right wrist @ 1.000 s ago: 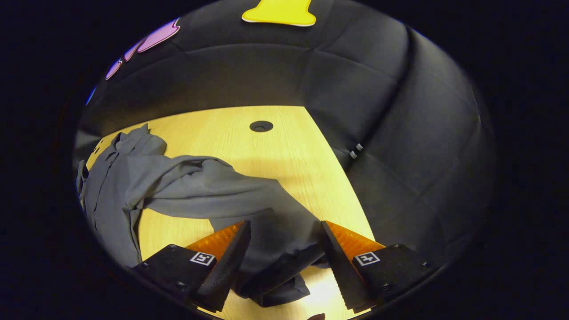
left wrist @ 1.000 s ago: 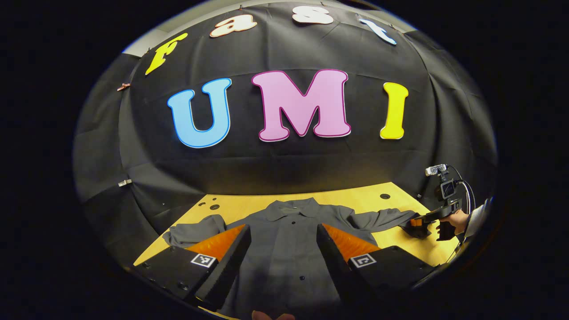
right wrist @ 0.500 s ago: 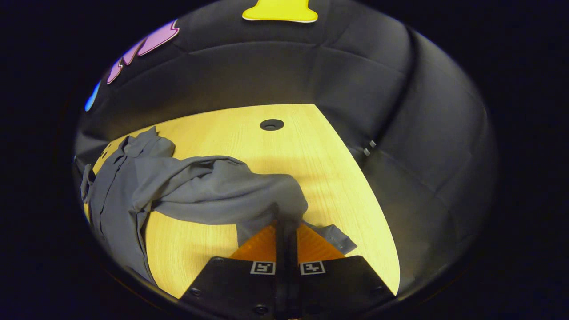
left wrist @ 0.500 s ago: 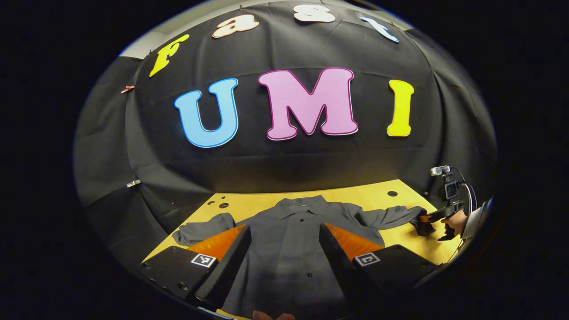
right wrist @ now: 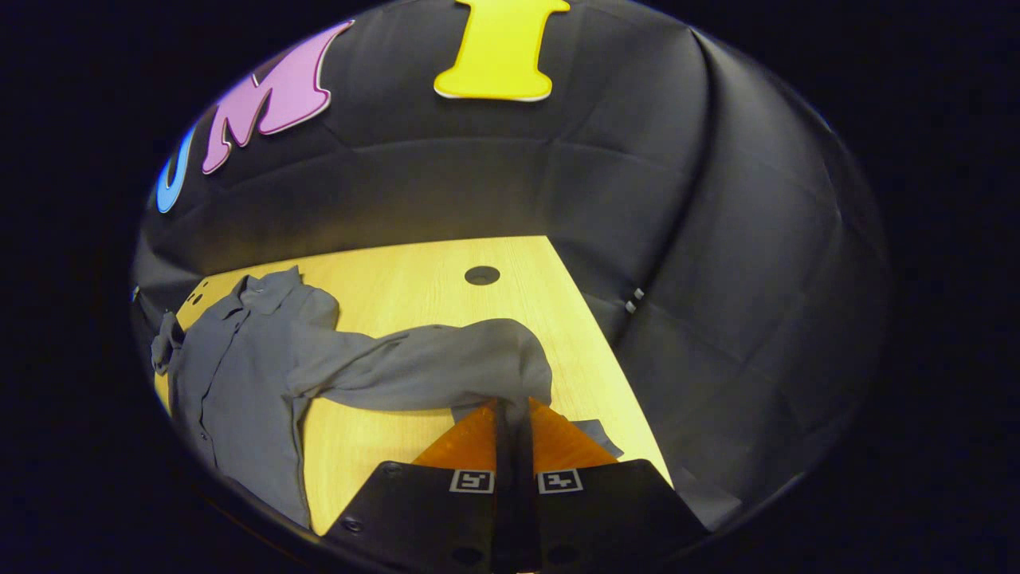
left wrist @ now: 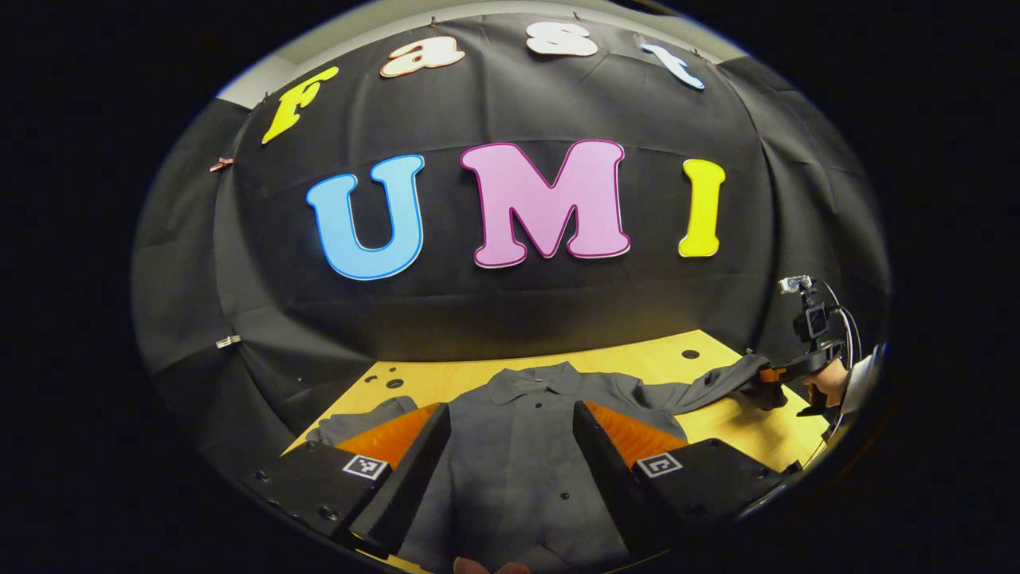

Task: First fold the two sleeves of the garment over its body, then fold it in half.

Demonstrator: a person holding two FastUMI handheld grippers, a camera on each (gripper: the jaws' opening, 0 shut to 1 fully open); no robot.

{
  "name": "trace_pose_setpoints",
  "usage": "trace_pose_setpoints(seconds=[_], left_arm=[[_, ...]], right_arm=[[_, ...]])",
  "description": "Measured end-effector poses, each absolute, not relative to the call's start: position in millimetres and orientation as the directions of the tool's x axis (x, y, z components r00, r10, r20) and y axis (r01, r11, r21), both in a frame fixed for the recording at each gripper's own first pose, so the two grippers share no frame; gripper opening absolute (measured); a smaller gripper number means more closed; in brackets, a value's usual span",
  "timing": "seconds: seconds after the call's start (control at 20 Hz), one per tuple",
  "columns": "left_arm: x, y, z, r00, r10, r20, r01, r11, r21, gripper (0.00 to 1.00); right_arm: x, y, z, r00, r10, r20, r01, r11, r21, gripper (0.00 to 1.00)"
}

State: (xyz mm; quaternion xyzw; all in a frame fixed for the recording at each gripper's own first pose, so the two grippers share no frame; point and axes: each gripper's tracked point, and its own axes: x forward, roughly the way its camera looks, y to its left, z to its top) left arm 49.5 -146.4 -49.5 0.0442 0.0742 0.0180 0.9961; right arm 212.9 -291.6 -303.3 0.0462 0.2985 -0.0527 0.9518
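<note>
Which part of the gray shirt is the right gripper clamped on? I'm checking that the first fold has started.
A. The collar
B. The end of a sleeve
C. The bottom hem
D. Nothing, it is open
B: in the right gripper view the right gripper has its fingers pressed together on the end of the sleeve of the gray shirt, raised off the wooden table.

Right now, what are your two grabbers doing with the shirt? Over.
Right gripper shut on the sleeve, lifting it off the table. Left gripper open above the shirt body. Nothing in the way.
</note>
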Motion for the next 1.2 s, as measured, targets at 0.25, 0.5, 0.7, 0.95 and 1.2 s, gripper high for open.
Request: trace_pose_setpoints(seconds=[0.25,0.5,0.7,0.95,1.2], left_arm=[[45.5,-132.7,-41.9,0.992,-0.025,-0.125,0.034,0.997,0.070,0.97],[43.8,-108.1,-36.0,0.992,-0.061,-0.106,0.066,0.997,0.047,0.97],[42.8,-80.5,-34.7,0.992,-0.082,-0.098,0.084,0.996,0.018,0.97],[38.6,-32.9,-34.6,0.995,-0.066,-0.080,0.066,0.998,-0.012,0.97],[30.6,13.6,-39.3,0.997,-0.034,-0.072,0.034,0.999,-0.004,0.98]], right_arm=[[175.9,-274.8,-257.4,0.840,-0.117,-0.529,0.167,0.985,0.046,0.05],[158.7,-230.0,-198.3,0.888,-0.141,-0.437,0.200,0.976,0.090,0.05],[157.4,-184.4,-154.8,0.924,-0.131,-0.360,0.168,0.983,0.075,0.05],[169.0,-120.7,-116.5,0.946,-0.101,-0.308,0.126,0.990,0.060,0.05],[189.2,-44.6,-91.9,0.963,-0.036,-0.265,0.048,0.998,0.036,0.05]])
